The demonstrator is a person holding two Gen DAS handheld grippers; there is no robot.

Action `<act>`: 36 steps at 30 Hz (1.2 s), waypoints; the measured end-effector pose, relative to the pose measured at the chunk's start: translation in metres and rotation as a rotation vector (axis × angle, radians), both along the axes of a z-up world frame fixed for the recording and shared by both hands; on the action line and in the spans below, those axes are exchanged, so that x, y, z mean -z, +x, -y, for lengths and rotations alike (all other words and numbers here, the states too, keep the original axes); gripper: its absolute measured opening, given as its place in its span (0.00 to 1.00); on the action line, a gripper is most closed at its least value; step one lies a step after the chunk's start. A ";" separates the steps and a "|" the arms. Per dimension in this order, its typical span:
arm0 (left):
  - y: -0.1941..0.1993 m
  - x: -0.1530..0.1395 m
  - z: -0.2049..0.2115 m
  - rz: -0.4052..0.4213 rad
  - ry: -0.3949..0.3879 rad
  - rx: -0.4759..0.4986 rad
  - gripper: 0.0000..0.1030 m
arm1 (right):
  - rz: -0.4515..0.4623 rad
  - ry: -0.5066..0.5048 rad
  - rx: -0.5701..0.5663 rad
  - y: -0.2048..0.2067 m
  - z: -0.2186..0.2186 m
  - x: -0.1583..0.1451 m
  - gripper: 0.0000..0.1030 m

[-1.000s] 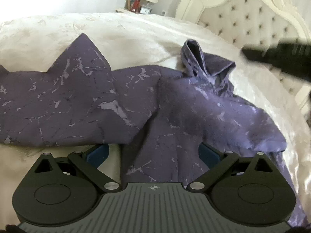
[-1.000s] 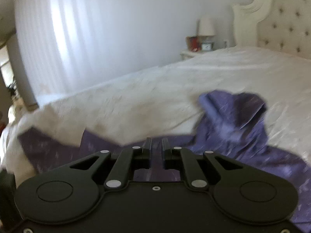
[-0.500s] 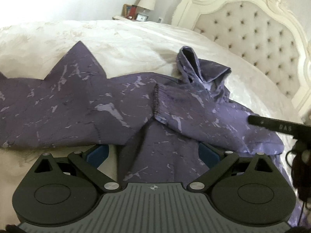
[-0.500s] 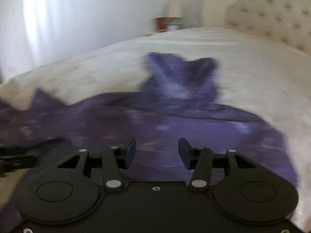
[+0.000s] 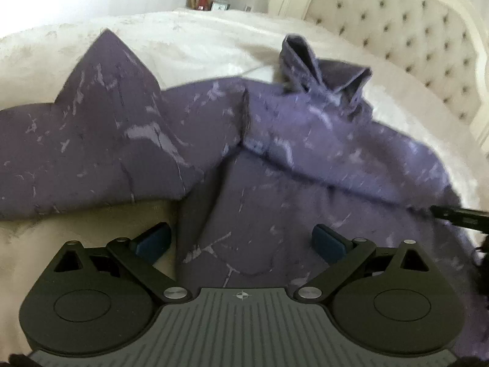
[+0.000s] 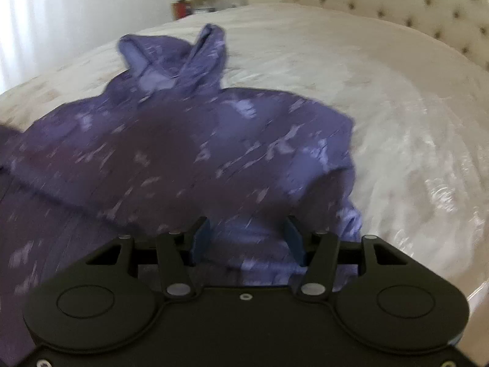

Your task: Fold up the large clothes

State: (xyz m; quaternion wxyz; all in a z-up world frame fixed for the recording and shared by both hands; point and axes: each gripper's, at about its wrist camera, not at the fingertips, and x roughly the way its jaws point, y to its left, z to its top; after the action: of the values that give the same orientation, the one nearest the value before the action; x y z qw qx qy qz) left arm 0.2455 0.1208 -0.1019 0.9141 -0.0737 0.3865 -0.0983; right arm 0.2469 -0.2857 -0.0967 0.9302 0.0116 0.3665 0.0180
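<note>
our purple hoodie (image 5: 275, 159) lies flat on the bed (image 6: 397, 107), hood at 12 o'clock, so with the left gripper (image 5: 241, 241) wide and empty and the right gripper (image 6: 247, 238) opening, empty, we should grab an edge low.

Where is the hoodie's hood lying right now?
The hood lies bunched on the white bedspread at the hoodie's far end, toward the tufted headboard; the right wrist view shows it upper left of centre.
</note>
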 end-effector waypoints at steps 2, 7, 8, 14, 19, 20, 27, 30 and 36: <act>-0.001 0.006 0.007 0.018 0.047 0.009 0.99 | 0.000 0.016 -0.037 -0.007 0.000 0.001 0.61; -0.012 0.015 0.023 0.091 0.162 0.020 1.00 | 0.018 0.041 -0.114 -0.016 0.006 -0.005 0.63; -0.013 0.014 0.023 0.092 0.166 0.020 1.00 | 0.049 0.039 -0.119 -0.019 0.009 -0.009 0.63; -0.018 -0.016 0.032 0.011 0.146 0.035 0.98 | 0.150 0.192 0.008 -0.017 0.067 -0.035 0.65; -0.018 -0.052 0.072 0.076 0.210 0.144 0.98 | 0.130 0.452 0.161 0.025 0.132 -0.031 0.65; -0.015 -0.055 0.081 0.089 0.225 0.156 0.98 | 0.115 0.467 0.172 0.036 0.139 -0.029 0.65; 0.024 -0.044 0.110 0.099 0.198 0.091 0.98 | 0.095 0.502 0.190 0.073 0.162 -0.008 0.51; 0.044 -0.022 0.110 0.075 0.247 0.046 0.98 | 0.098 0.531 0.181 0.079 0.163 0.001 0.49; 0.051 0.012 0.101 0.062 0.243 0.025 1.00 | 0.065 0.512 0.154 0.090 0.158 0.018 0.49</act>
State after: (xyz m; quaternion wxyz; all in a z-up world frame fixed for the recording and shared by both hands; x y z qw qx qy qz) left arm 0.2964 0.0193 -0.1142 0.9265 0.0455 0.3679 -0.0645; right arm 0.3370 -0.4441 -0.1142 0.9069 0.2738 0.3179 0.0397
